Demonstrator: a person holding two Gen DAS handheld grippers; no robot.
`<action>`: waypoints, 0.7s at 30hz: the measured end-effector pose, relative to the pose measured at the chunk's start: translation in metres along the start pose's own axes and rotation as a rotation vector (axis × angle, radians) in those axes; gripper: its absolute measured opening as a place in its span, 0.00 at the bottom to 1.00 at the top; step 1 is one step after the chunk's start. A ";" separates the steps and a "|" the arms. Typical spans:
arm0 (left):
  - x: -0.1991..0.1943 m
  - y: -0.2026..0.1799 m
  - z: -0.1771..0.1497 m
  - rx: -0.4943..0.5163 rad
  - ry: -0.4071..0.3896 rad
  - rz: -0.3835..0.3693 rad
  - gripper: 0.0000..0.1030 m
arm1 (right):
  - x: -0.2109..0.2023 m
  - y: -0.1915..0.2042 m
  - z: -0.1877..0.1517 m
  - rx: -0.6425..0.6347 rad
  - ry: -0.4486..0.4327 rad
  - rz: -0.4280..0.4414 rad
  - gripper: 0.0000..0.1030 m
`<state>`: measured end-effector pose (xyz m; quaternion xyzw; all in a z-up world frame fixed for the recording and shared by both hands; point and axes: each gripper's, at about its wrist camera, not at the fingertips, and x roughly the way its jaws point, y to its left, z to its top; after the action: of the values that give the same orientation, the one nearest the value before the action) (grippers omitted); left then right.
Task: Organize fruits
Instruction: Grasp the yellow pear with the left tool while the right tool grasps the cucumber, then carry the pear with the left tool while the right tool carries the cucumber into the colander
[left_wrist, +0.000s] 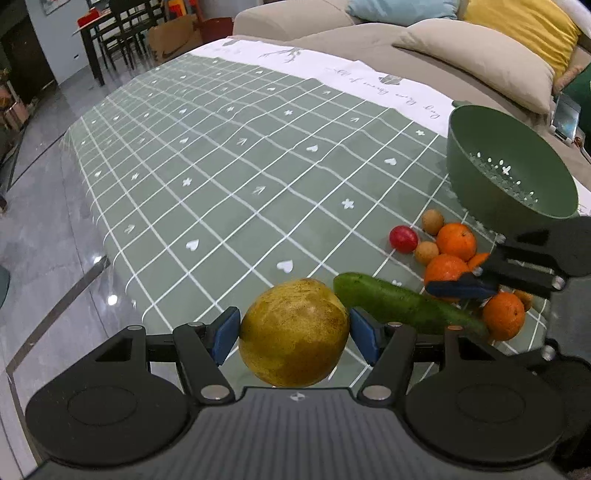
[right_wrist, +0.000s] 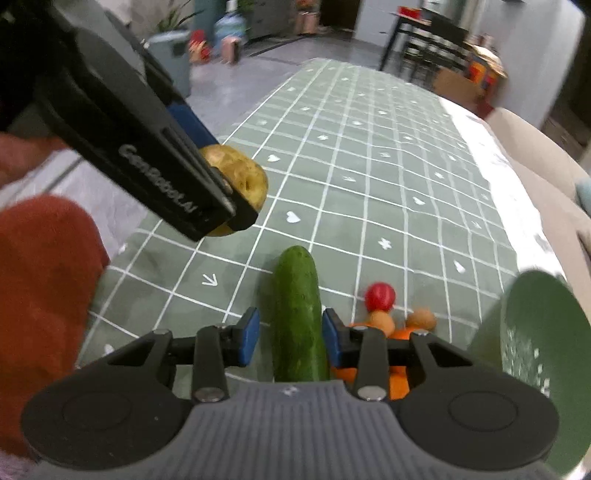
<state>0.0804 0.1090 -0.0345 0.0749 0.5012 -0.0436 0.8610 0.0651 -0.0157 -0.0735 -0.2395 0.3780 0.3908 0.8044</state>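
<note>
While your left gripper (left_wrist: 293, 334) pinches the yellow fruit (left_wrist: 293, 332) above the counter (left_wrist: 221, 177), your right gripper (right_wrist: 290, 334) straddles the cucumber (right_wrist: 297, 314), jaws not yet gripping. Closing off-centre could roll it into the oranges (left_wrist: 456, 242).

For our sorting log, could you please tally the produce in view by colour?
Yellow fruit: 1
Green cucumber: 1
Red fruit: 1
Oranges: 3 clearly seen
Brown fruits: 2 clearly seen
Total: 8, others possibly hidden

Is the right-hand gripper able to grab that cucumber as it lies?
Probably yes: the right gripper already straddles the cucumber, one pad on each side, nothing between. The oranges crowd its right side.
</note>
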 end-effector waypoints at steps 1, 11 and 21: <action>0.001 0.001 -0.001 -0.007 0.002 -0.002 0.72 | 0.005 -0.002 0.001 -0.015 0.013 0.003 0.33; -0.003 0.004 -0.009 -0.052 0.005 -0.019 0.72 | 0.044 0.001 0.009 -0.076 0.088 -0.019 0.34; -0.029 -0.005 -0.014 -0.095 -0.025 0.004 0.72 | 0.002 -0.004 -0.006 0.040 -0.057 -0.023 0.33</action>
<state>0.0539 0.1066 -0.0166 0.0342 0.4916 -0.0190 0.8700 0.0661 -0.0213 -0.0784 -0.2164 0.3597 0.3808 0.8239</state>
